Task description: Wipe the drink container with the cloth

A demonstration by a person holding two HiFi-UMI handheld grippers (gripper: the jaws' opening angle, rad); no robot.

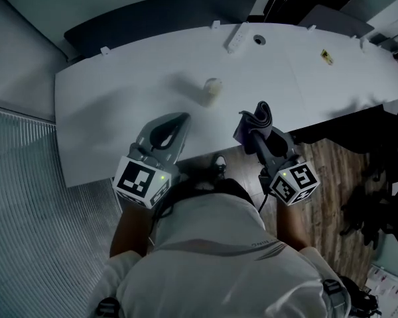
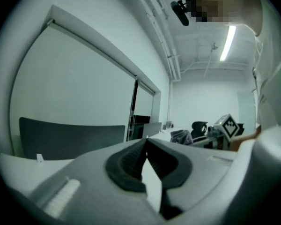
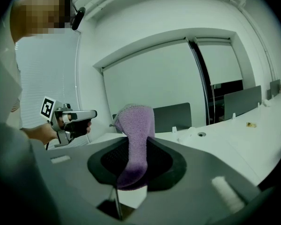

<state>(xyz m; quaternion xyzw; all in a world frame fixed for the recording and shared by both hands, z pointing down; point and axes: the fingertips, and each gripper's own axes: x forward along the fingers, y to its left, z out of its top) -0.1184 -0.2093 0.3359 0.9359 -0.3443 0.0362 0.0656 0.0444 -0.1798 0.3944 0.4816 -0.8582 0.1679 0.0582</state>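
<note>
The right claw (image 1: 254, 130) pinches the purple cloth (image 3: 136, 125) upright, ready for wiping, the left claw (image 2: 146, 143) is closed on nothing, and the drink container (image 1: 213, 91) stands untouched at upper centre of the surface (image 1: 106, 105).

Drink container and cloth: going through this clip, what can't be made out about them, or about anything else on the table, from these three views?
- Head view: the drink container is only a small pale blur; lid, label and dirt are unreadable. Neither gripper view shows it.
- Right gripper view: the lower end of the cloth is buried inside the shut right gripper.
- Head view: the yellow item on the table is too small to identify.
</note>
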